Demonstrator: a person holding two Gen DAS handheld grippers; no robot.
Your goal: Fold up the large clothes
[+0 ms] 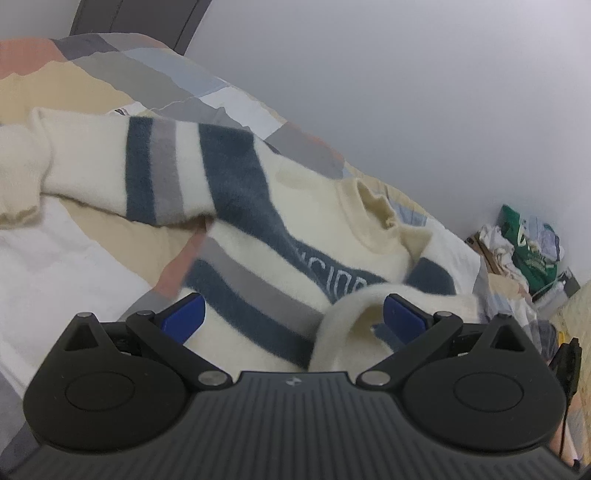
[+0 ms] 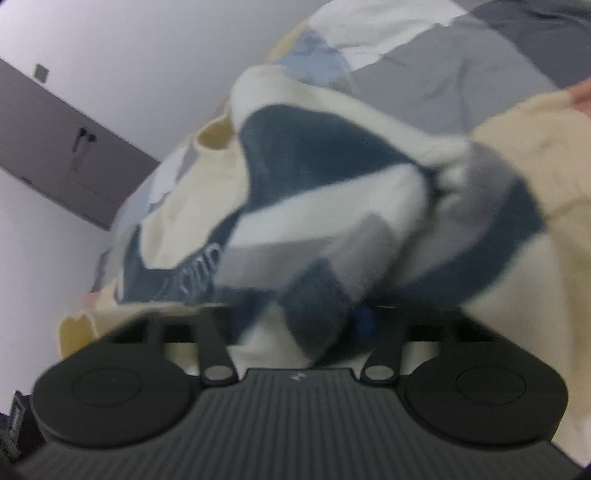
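Note:
A cream sweater (image 1: 258, 236) with navy and grey stripes lies spread on the bed, one sleeve (image 1: 110, 166) stretched to the left and the collar (image 1: 376, 206) towards the right. My left gripper (image 1: 291, 314) hovers low over its hem, open, with the blue pads (image 1: 184, 317) wide apart. A cream cuff (image 1: 343, 325) curls up beside the right pad. In the blurred right wrist view the sweater (image 2: 317, 206) is bunched up and drapes over my right gripper (image 2: 317, 317). Its jaws stand close together on a fold of sweater, with one blue pad (image 2: 364, 321) just showing.
A patchwork quilt (image 1: 110, 74) in grey, beige and pink covers the bed (image 2: 424, 74). A dark headboard (image 1: 129, 14) stands against the pale wall. A heap of clothes and bags (image 1: 528, 251) sits on the floor at the far right.

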